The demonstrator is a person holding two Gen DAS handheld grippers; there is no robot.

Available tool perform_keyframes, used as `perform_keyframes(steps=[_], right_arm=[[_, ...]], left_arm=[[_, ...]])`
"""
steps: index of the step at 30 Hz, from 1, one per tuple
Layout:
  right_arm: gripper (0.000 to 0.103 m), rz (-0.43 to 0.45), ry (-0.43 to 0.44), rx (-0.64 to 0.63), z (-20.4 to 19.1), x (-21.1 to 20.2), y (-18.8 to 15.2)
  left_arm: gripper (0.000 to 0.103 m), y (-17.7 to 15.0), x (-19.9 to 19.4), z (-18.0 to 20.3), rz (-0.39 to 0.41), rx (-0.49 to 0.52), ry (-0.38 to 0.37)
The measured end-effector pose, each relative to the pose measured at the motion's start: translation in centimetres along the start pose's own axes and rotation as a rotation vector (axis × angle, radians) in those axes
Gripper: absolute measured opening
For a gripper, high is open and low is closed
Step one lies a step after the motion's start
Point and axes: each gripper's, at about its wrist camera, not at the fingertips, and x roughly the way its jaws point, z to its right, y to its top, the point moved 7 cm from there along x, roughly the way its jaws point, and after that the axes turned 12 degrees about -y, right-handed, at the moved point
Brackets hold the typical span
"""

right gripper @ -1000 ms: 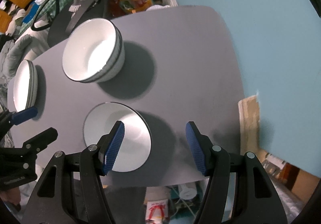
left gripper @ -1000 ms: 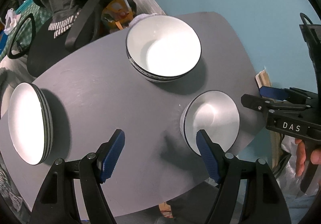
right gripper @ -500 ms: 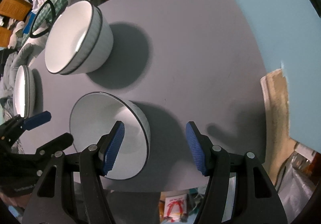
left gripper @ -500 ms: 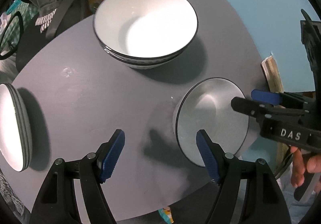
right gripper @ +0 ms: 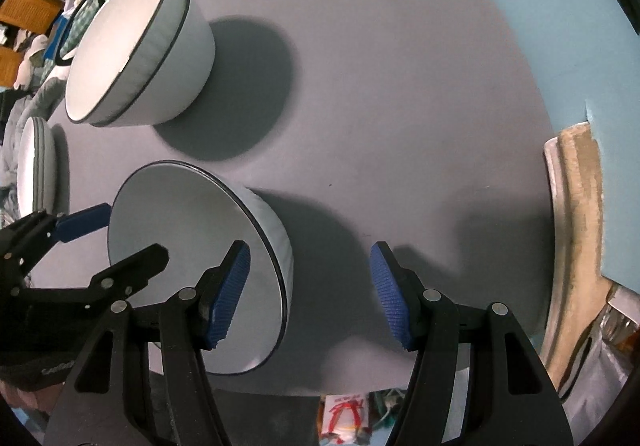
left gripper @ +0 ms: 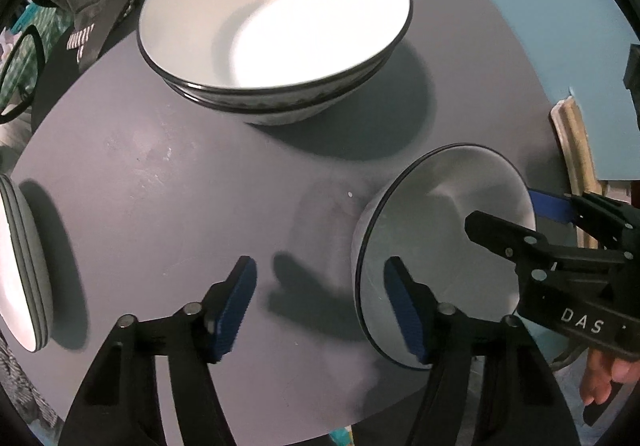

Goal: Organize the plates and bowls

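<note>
A single white bowl with a dark rim sits near the front edge of the grey table. My left gripper is open; its right finger reaches over the bowl's left rim, its left finger is outside. My right gripper is open; its left finger is over the bowl's right rim, its right finger outside. It also shows in the left wrist view. A stack of larger white bowls stands farther back. A stack of white plates lies at the far left.
A light blue wall runs along the table's right side. A beige board leans by the table's right edge. A dark chair and clutter stand behind the table. Bare grey tabletop lies right of the bowls.
Both grippers have moved forward and down toward the single bowl. Their inner fingers now reach over its rim from both sides. The bowls look larger and closer.
</note>
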Motion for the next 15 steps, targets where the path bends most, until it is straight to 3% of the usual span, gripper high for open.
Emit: perform_keyframes(steps=[3, 7, 15], right_arm=[[0.062, 0.005, -0.008, 0.000, -0.16, 0.13, 0.04], [0.062, 0.006, -0.011, -0.001, -0.23, 0.16, 0.04], [0.039, -0.013, -0.012, -0.004, -0.24, 0.47, -0.90]], left_arm=[[0.064, -0.16, 0.27, -0.09, 0.001, -0.006, -0.002], [0.052, -0.46, 0.67, -0.35, -0.008, -0.034, -0.012], [0.034, -0.47, 1.09, -0.22, -0.006, -0.065, -0.064]])
